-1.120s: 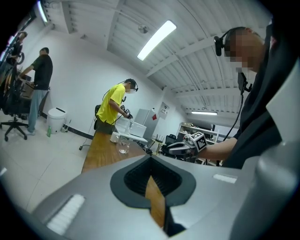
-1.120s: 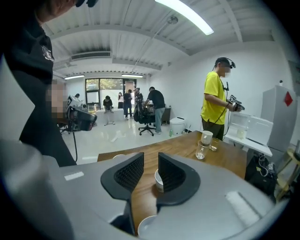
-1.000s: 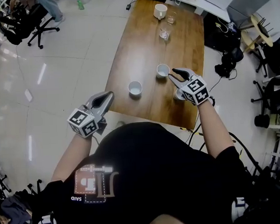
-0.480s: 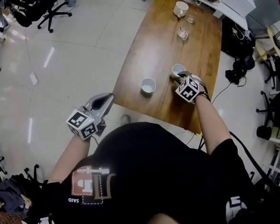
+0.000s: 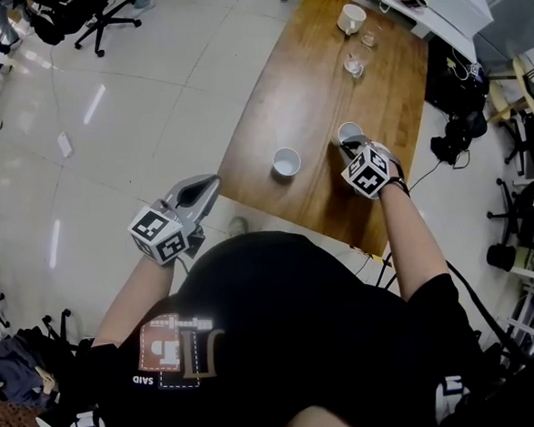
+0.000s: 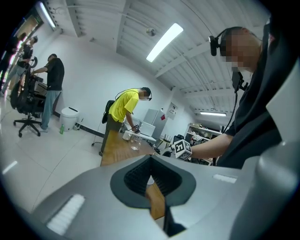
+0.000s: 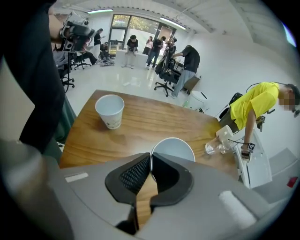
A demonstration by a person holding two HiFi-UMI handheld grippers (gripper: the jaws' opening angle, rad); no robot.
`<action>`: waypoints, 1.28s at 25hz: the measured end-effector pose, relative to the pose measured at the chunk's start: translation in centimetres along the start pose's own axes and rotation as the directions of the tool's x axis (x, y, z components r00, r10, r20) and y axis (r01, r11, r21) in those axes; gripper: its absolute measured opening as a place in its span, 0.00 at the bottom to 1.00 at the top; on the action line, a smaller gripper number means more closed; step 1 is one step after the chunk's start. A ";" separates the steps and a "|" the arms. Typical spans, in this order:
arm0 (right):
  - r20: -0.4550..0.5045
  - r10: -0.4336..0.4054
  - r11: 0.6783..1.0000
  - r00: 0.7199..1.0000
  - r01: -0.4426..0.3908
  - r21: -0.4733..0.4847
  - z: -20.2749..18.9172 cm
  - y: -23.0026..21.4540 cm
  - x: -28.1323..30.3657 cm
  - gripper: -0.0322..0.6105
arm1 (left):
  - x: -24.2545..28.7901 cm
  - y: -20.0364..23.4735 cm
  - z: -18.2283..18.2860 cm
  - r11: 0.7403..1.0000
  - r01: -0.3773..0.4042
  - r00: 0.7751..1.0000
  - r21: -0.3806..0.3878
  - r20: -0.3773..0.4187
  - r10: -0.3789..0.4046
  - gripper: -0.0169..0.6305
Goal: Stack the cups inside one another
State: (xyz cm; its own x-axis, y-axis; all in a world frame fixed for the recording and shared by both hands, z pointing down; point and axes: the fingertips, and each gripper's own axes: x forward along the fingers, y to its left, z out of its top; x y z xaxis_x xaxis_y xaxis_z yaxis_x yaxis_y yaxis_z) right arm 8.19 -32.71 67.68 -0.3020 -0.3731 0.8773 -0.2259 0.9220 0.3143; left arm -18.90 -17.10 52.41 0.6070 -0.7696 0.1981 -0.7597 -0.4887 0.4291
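Observation:
Two white paper cups stand on the wooden table [image 5: 312, 77]. One cup [image 5: 285, 162] stands alone near the table's left edge and shows again as the far cup [image 7: 110, 110] in the right gripper view. The other cup [image 5: 349, 133] sits under my right gripper [image 5: 354, 145], which points steeply down. The jaws of that right gripper [image 7: 150, 161] are closing and pinch the near rim of this cup [image 7: 173, 147]. My left gripper [image 5: 206, 185] hangs off the table's near left corner over the floor, shut and empty; in its own view the left gripper [image 6: 151, 158] points along the table.
A white mug [image 5: 352, 18] and two glasses [image 5: 356, 65] stand at the table's far end. A person in a yellow shirt [image 6: 123, 107] works there. Office chairs [image 5: 89, 15] and several people are across the tiled floor. Cables and chairs [image 5: 453, 131] lie right of the table.
My right gripper has dropped from above the table onto the right cup, tilted downward, and its jaws have closed on the rim. The left gripper has barely shifted.

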 end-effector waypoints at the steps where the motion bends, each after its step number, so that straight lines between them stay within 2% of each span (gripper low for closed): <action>1: 0.029 0.008 1.000 1.000 -0.008 -0.003 1.1 0.3 -0.9 0.10 | 0.2 -0.2 0.1 1.000 0.007 1.000 0.002 0.006 -0.007 0.03; 5: 0.149 0.076 0.995 0.986 -0.066 -0.068 6.5 2.8 -5.1 0.10 | 1.0 -0.9 0.6 1.000 0.030 0.999 0.009 0.025 -0.030 0.03; 9: 0.203 0.179 0.976 0.963 -0.147 -0.162 10.9 6.0 -7.3 0.10 | 1.1 -1.3 1.1 1.000 0.029 0.999 0.005 0.039 -0.029 0.03; 15: 0.155 0.266 0.942 0.951 -0.222 -0.251 12.6 9.8 -6.1 0.10 | -0.3 -0.9 0.8 1.000 0.002 0.999 0.000 0.048 -0.002 0.03; 21: 0.108 0.272 0.935 0.956 -0.236 -0.266 12.3 11.5 -2.7 0.10 | -1.7 0.7 -0.1 0.999 -0.036 0.998 -0.012 0.054 0.037 0.03; 25: 0.125 0.282 0.942 0.951 -0.249 -0.227 12.7 11.6 -2.0 0.24 | -1.8 0.9 -0.4 0.999 -0.036 0.998 -0.015 0.051 0.037 0.03; 28: 0.248 0.251 0.965 0.936 -0.222 -0.140 14.6 10.0 -5.3 0.28 | -1.5 0.7 -0.3 1.000 -0.019 0.998 -0.010 0.052 0.019 0.03; 30: 0.414 0.180 0.981 0.892 -0.195 -0.007 16.1 7.7 -9.5 0.27 | -1.1 0.5 0.0 1.000 0.000 0.999 -0.001 0.054 0.000 0.03; 32: 0.578 0.085 0.960 0.811 -0.222 0.170 15.9 5.0 -14.2 0.23 | -0.2 -0.1 0.5 1.000 0.025 0.998 0.009 0.054 -0.026 0.03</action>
State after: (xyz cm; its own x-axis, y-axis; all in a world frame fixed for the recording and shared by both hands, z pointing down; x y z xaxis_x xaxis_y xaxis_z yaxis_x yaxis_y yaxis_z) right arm -3.34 -24.47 51.07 -0.8000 -0.2837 0.5287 -0.3071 0.9506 0.0454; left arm -19.08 -17.10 51.84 0.6129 -0.7778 0.1390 -0.7460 -0.5117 0.4262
